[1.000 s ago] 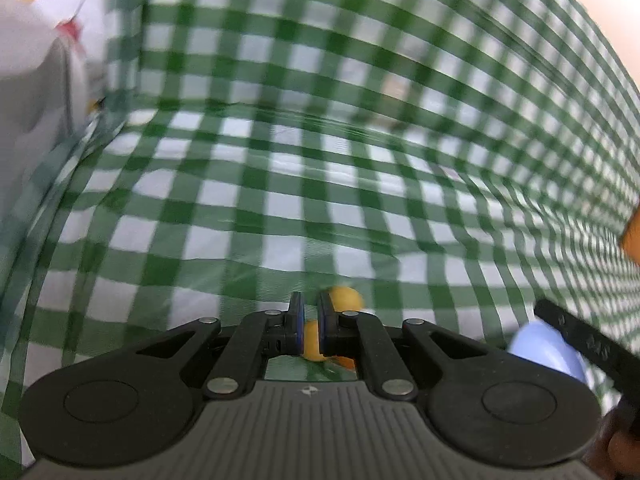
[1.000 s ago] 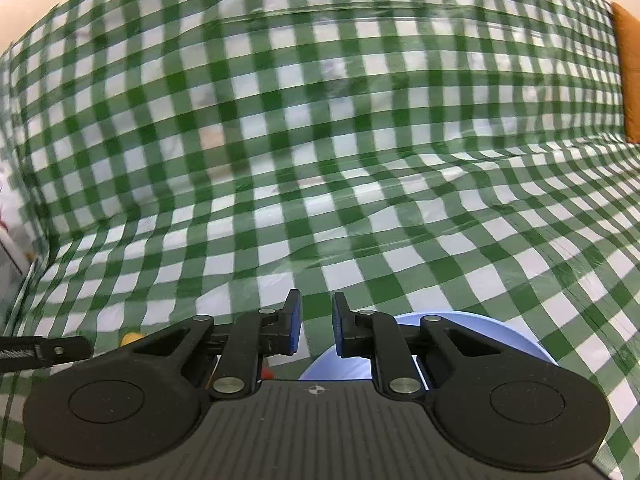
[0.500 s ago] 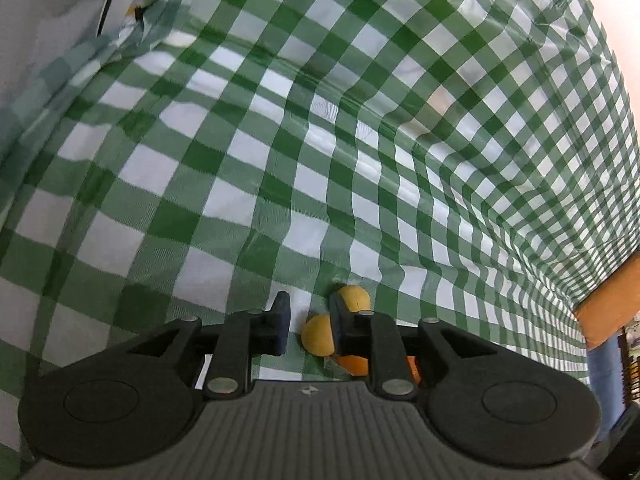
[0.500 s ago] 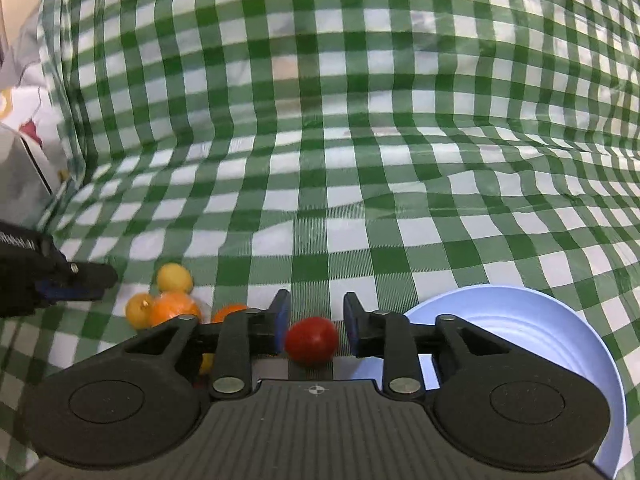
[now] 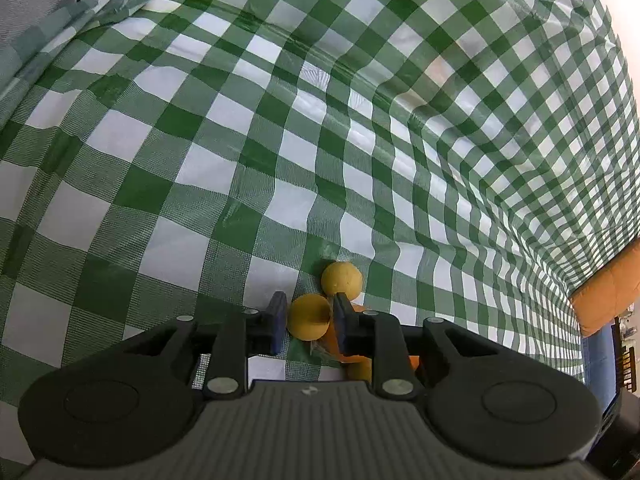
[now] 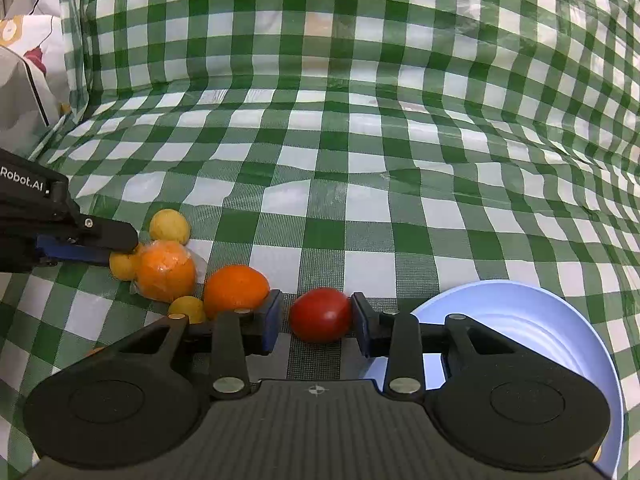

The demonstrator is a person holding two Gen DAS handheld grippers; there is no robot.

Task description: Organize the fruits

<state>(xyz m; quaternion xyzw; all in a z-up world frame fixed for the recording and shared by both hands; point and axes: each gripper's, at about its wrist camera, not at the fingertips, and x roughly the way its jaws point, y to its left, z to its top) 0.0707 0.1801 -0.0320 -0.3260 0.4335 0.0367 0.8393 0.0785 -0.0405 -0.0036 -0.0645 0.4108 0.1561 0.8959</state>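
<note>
A small yellow fruit [image 5: 309, 322] lies on the checked cloth between the fingers of my left gripper [image 5: 309, 312], whose jaws are opening; the gaps beside the fruit are slim. A second yellow fruit [image 5: 342, 280] sits just beyond it. A red tomato [image 6: 320, 314] lies between the fingers of my right gripper [image 6: 318, 312], also opening, with a clear gap on its left side. Left of the tomato are an orange [image 6: 237, 290], a film-wrapped orange [image 6: 166, 276] and a third yellow fruit [image 6: 187, 308]. The left gripper [image 6: 120, 246] reaches in from the left. A light blue bowl [image 6: 520, 292] stands at the right.
Green-and-white checked cloth [image 6: 360, 184] covers the surface and rises like a wall behind it. A white printed fabric [image 6: 24, 60] lies at the far left. An orange cushion [image 5: 604, 296] shows at the right edge of the left wrist view.
Both grippers tipped down toward the fruit and their jaws spread apart. The yellow fruit now sits between the left fingers and the tomato between the right ones.
</note>
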